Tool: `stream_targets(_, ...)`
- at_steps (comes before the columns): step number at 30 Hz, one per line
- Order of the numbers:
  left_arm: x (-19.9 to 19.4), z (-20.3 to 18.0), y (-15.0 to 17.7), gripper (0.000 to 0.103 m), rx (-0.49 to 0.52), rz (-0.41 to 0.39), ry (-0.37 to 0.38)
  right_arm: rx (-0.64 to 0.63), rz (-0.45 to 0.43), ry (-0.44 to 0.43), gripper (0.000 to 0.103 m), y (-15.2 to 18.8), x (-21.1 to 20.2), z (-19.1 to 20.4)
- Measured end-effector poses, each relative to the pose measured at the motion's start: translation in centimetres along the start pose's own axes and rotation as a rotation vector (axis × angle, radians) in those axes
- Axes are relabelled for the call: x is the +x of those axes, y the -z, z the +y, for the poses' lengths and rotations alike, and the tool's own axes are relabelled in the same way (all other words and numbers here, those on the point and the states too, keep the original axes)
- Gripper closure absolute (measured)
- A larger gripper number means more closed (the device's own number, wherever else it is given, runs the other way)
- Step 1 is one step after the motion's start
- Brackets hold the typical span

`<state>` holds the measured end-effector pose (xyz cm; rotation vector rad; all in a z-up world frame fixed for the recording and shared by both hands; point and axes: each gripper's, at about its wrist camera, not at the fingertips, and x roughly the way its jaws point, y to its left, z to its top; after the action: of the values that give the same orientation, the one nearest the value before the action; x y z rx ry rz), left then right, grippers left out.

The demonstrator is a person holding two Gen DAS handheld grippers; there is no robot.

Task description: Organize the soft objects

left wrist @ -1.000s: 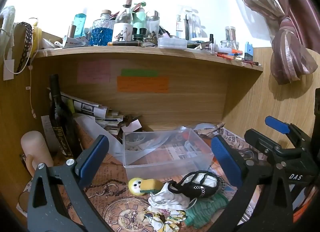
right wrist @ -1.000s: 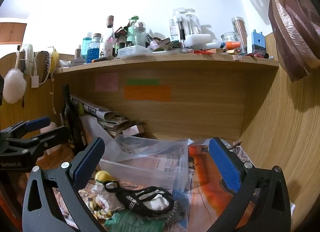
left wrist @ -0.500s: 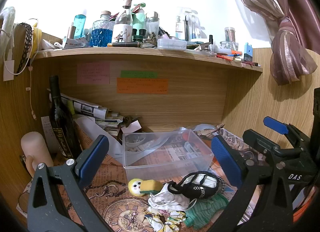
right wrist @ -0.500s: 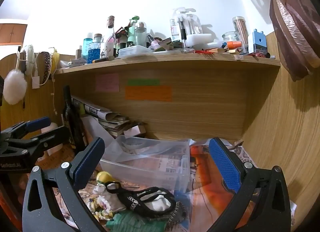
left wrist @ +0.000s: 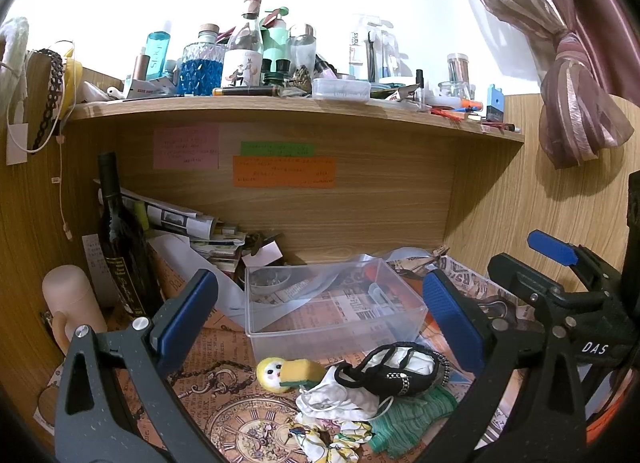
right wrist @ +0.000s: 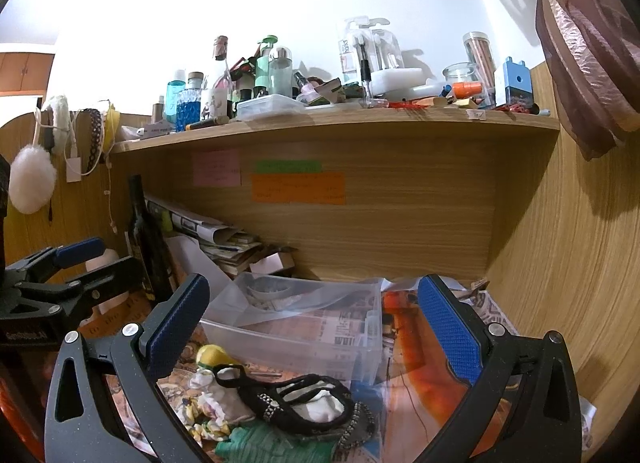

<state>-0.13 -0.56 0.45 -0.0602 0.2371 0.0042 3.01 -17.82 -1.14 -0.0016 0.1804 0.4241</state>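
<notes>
A pile of soft things lies on the patterned desk in front of a clear plastic bin: a yellow doll sponge, a black-and-white fabric pouch, white cloth, a green knit piece and a floral scrunchie. The pouch, green piece and bin also show in the right wrist view. My left gripper is open and empty above the pile. My right gripper is open and empty, to the right of the left one.
A dark wine bottle and a stack of papers stand at the back left. A beige cylinder stands at far left. A crowded shelf overhangs the desk. Wood panels close the back and right side.
Both views have shifted very slightly; the pile and the bin lie as before. Both grippers stay open.
</notes>
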Motion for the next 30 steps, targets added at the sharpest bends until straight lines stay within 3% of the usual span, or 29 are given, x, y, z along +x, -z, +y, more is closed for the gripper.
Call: stream_targets(30, -0.15, -0.03, -0.03, 0.000, 0.006, -0.005, 0.000, 0.020, -0.014, -0.014, 0.000, -0.11, -0.28, 0.09)
